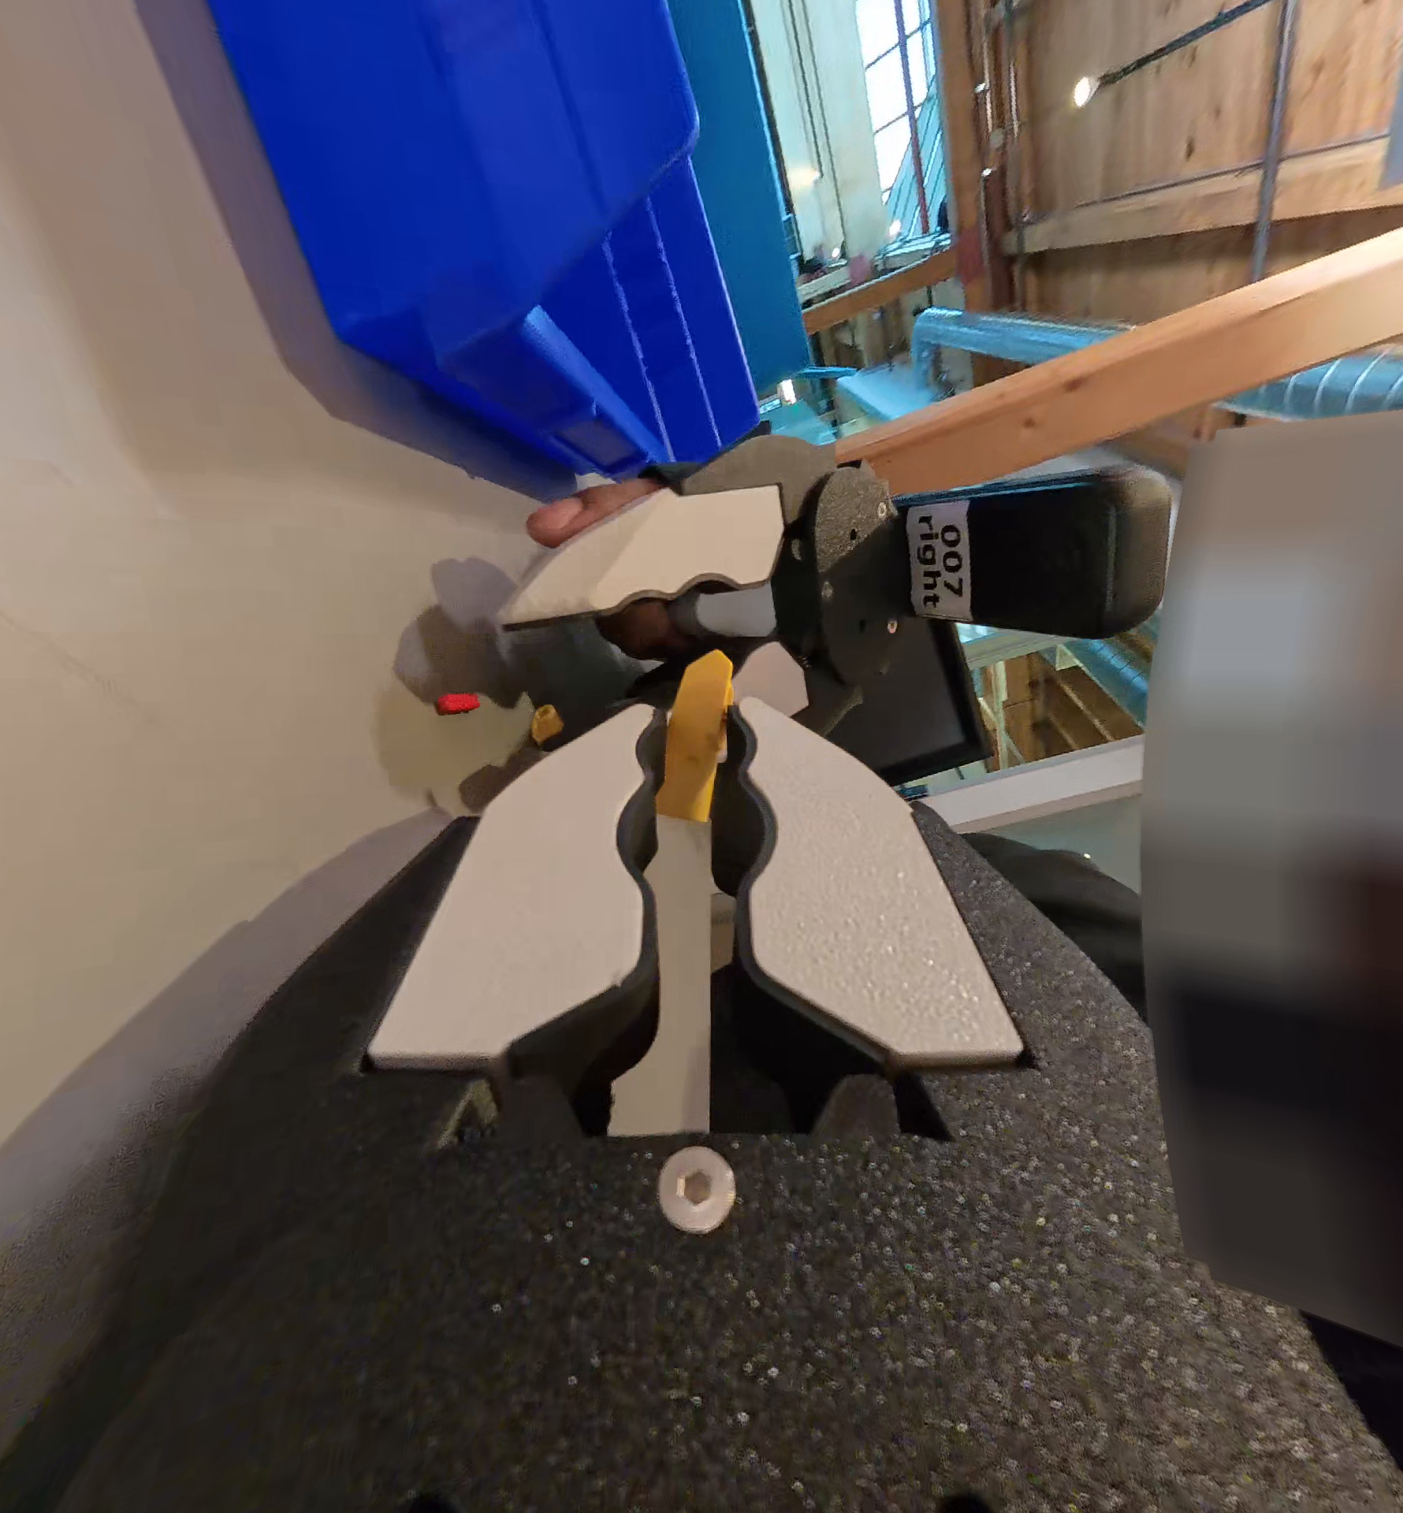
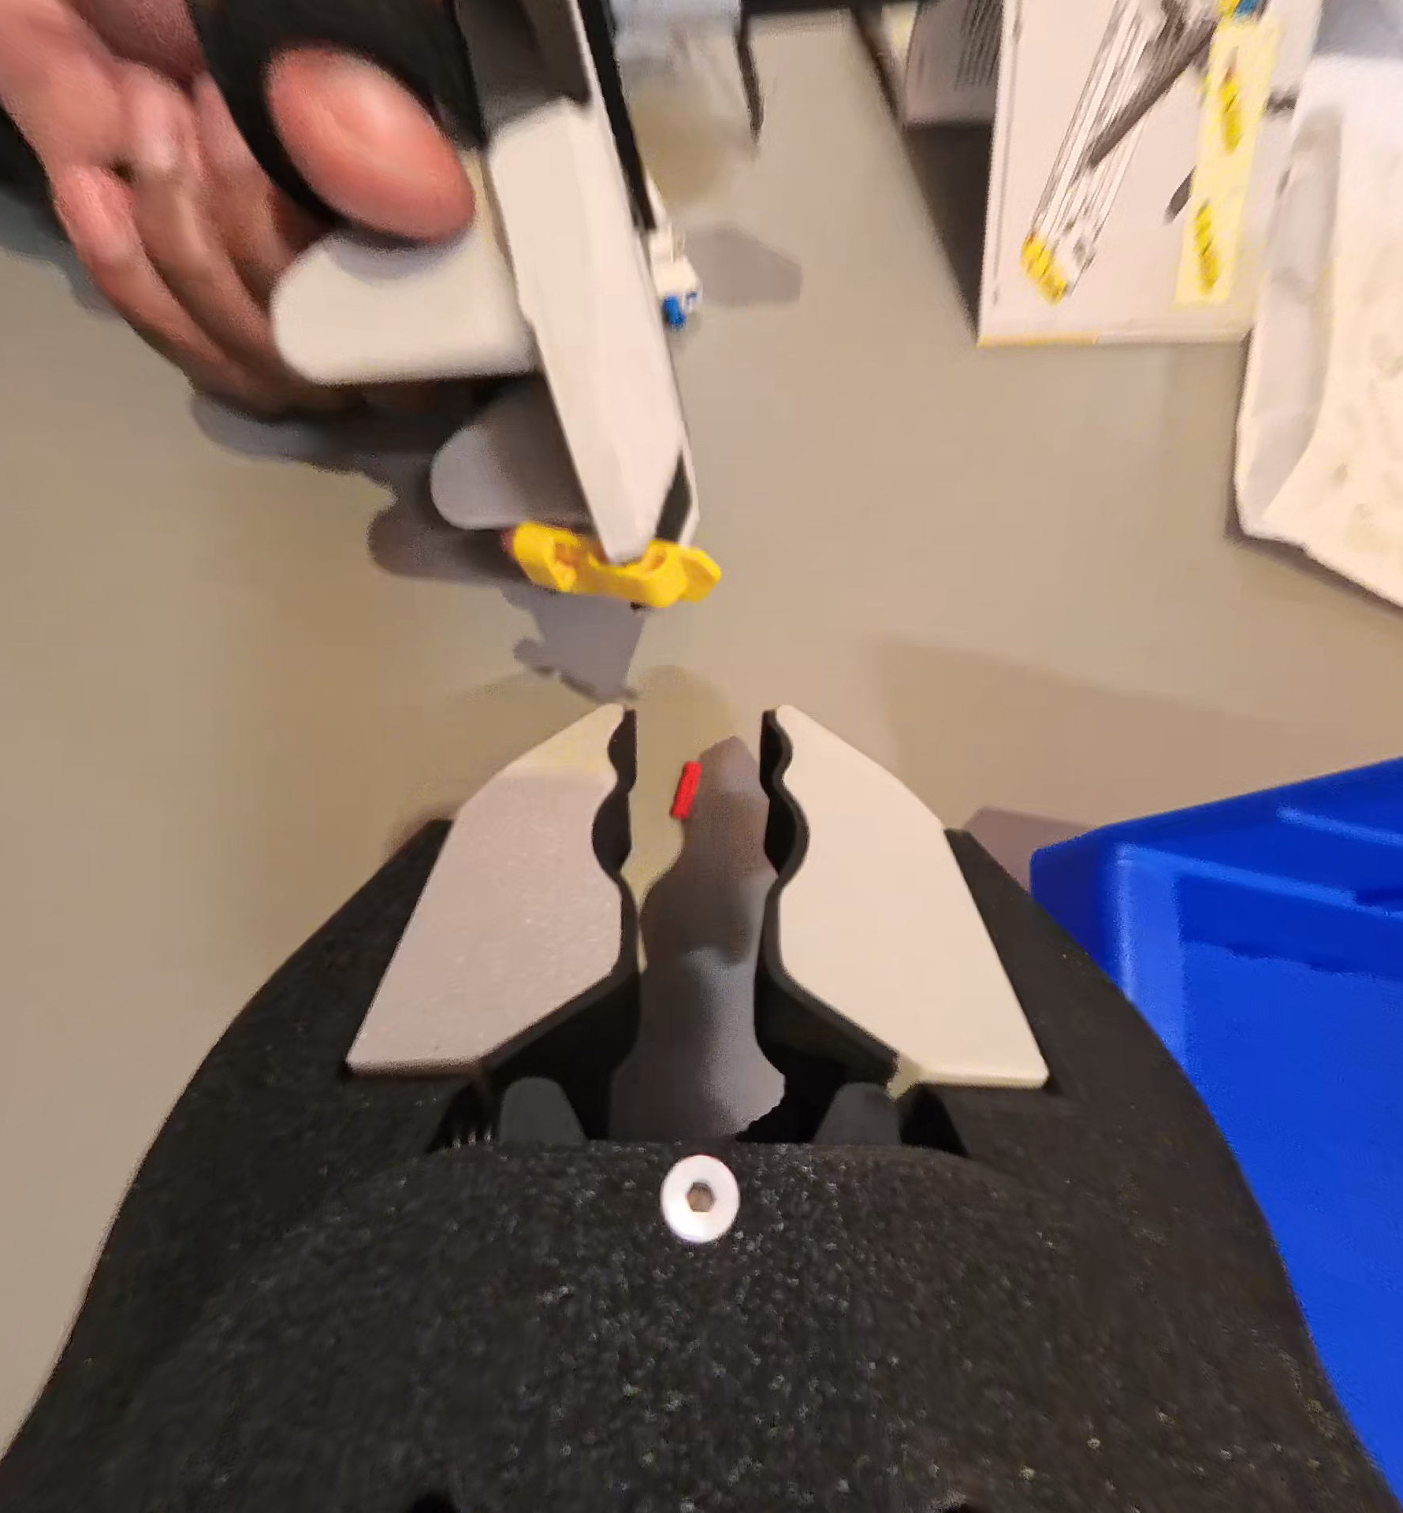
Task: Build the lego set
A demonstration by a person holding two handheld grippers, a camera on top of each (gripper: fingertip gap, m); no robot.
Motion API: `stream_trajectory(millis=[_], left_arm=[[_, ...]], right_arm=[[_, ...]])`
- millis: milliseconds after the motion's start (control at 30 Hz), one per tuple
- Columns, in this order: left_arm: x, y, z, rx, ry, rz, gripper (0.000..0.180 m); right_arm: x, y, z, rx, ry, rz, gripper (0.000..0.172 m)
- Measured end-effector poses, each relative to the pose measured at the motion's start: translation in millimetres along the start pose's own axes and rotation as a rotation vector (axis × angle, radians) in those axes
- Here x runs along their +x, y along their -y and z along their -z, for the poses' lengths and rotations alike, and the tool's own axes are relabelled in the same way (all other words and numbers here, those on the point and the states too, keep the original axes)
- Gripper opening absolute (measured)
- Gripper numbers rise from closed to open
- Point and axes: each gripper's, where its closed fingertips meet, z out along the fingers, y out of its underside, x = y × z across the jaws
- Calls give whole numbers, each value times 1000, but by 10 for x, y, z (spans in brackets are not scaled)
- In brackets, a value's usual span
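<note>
Big blue bin (image 2: 1271,1023) sits on the beige table (image 2: 927,532), right of the right gripper (image 2: 698,724). That one's spread open above a tiny red piece (image 2: 687,789), not touching it. Left gripper (image 2: 637,544), farther off, is clamped on a yellow connector piece (image 2: 600,569).

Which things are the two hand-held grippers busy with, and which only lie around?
In use:
- long yellow plastic toy piece, clamped in left hand-held gripper
- small red plastic pin, lying between open right hand-held gripper fingers

Lying about:
- blue plastic bin
- white printed booklet
</note>
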Motion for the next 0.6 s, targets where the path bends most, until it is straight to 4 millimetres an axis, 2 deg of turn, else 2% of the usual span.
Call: stream_trajectory(millis=[167, 267, 400, 467, 600], left_arm=[[0, 17, 19, -10, -4, -16, 13], [-29, -50, 5, -67, 32, -58, 14], [-35, -162, -41, -141, 50, -98, 14], [-41, -143, -40, -130, 54, -98, 14], [-24, -114, -15, -109, 37, -92, 21]], right_arm=[[-72, 282, 181, 206, 83, -13, 29], [-131, 409, 258, 300, 116, 6, 29], [-191, 394, 207, 283, 94, 83, 23], [-236, 348, 165, 250, 109, 101, 9], [-239, 331, 139, 234, 138, 35, 8]])
